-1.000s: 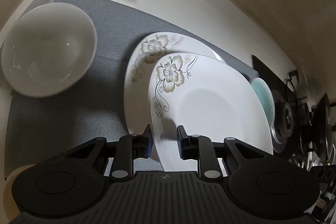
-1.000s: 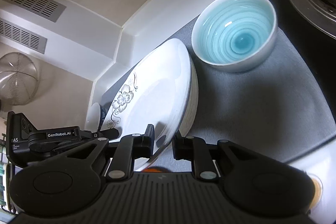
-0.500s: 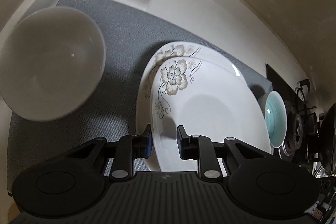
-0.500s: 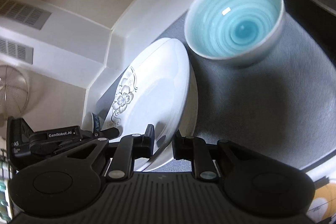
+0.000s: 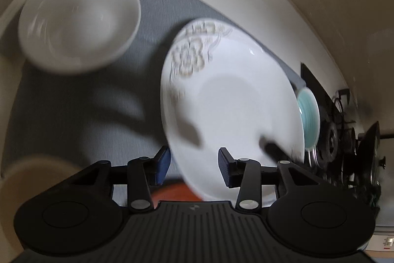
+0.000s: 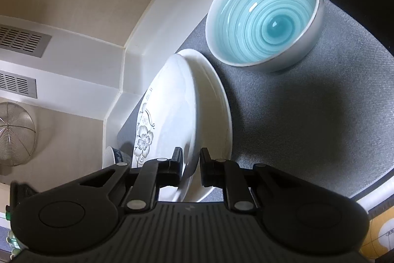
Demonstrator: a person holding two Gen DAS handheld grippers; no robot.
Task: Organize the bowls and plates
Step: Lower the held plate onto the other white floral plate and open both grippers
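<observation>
place: home kitchen | cues: gas hob point(image 5: 331, 139), likely; wire strainer point(image 6: 14, 133)

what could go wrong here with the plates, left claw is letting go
1. The left claw is opening with the top plate still between its pads, so only the right claw pinches its rim; the plate may tip or slip.
2. Dropping unevenly, it could chip the lower plate.
3. The teal bowl stands close beside the stack; a sliding plate may knock it.

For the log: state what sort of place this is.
Most likely a home kitchen counter: a gas stove burner beside a grey mat holding a floral plate and a blue bowl.
</observation>
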